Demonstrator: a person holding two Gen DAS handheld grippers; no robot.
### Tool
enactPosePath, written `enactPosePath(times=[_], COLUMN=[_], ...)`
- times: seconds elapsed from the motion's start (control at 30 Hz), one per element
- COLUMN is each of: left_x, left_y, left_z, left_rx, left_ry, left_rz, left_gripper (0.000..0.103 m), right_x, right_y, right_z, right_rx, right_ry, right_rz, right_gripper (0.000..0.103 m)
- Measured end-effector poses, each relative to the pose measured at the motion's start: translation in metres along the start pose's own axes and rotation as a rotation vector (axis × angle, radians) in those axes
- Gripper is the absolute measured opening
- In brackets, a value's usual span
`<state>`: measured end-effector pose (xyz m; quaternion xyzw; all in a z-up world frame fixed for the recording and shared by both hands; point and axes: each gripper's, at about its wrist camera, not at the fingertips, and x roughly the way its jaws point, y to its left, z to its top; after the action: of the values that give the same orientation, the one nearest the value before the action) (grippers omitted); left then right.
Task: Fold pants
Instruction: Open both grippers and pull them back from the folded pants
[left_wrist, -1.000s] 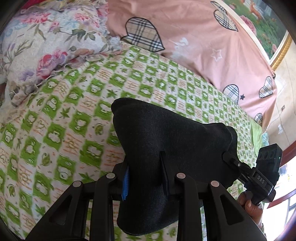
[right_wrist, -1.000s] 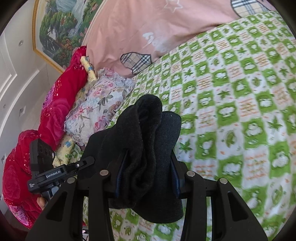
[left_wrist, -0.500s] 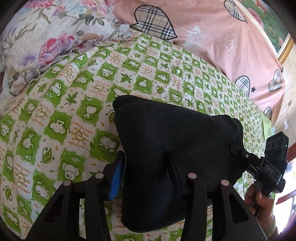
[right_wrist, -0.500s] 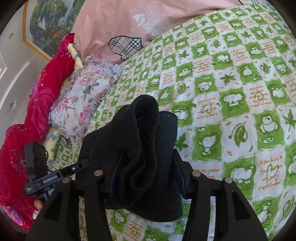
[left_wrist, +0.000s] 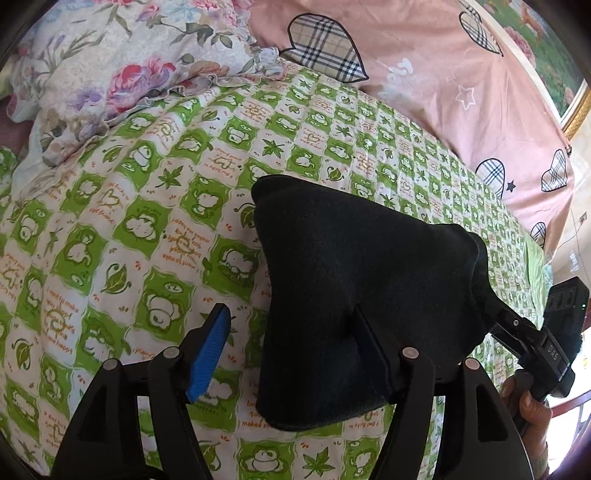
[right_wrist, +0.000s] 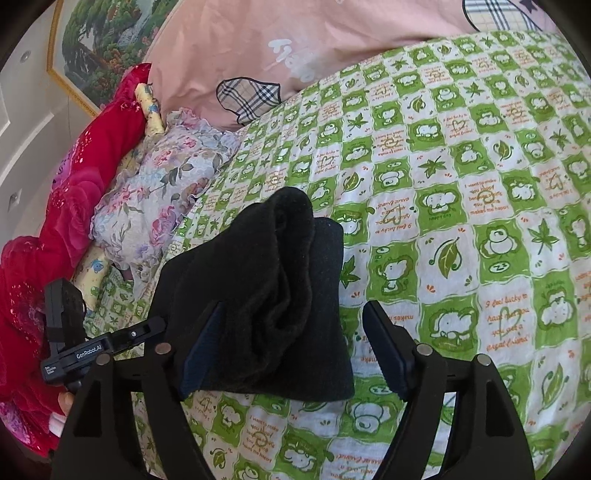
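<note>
Both tongs have just been opening: the left tongs (left_wrist: 291, 354) and right tongs (right_wrist: 295, 350) stand spread, pads off the cloth between them. The folded pants (left_wrist: 362, 288) lie released on the bed (left_wrist: 155, 192), so the fold looks done.

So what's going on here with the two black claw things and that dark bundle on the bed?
A person is folding a pair of black fleecy pants on a green-and-white patterned bedsheet, using a handheld two-finger gripper in each hand. The pants lie as a folded bundle on the sheet. The left gripper and right gripper have just been opening; their jaws stand apart with the bundle between them, so they seem to be letting go.
</note>
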<state>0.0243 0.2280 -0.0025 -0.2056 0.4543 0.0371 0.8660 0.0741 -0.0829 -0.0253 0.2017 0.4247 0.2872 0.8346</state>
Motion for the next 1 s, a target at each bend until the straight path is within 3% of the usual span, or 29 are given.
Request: enactPosePath(times=[1.0], left_x=[-0.051], left_y=[-0.033], left_z=[-0.042], left_rx=[0.138], left_ry=[-0.100], left_rz=[0.159], left_gripper=[0.082], right_x=[-0.027], right_y=[0.061], right_z=[-0.031], right_rx=[-0.285], right_ry=[-0.043], right_rz=[-0.139], right_gripper=[0.089])
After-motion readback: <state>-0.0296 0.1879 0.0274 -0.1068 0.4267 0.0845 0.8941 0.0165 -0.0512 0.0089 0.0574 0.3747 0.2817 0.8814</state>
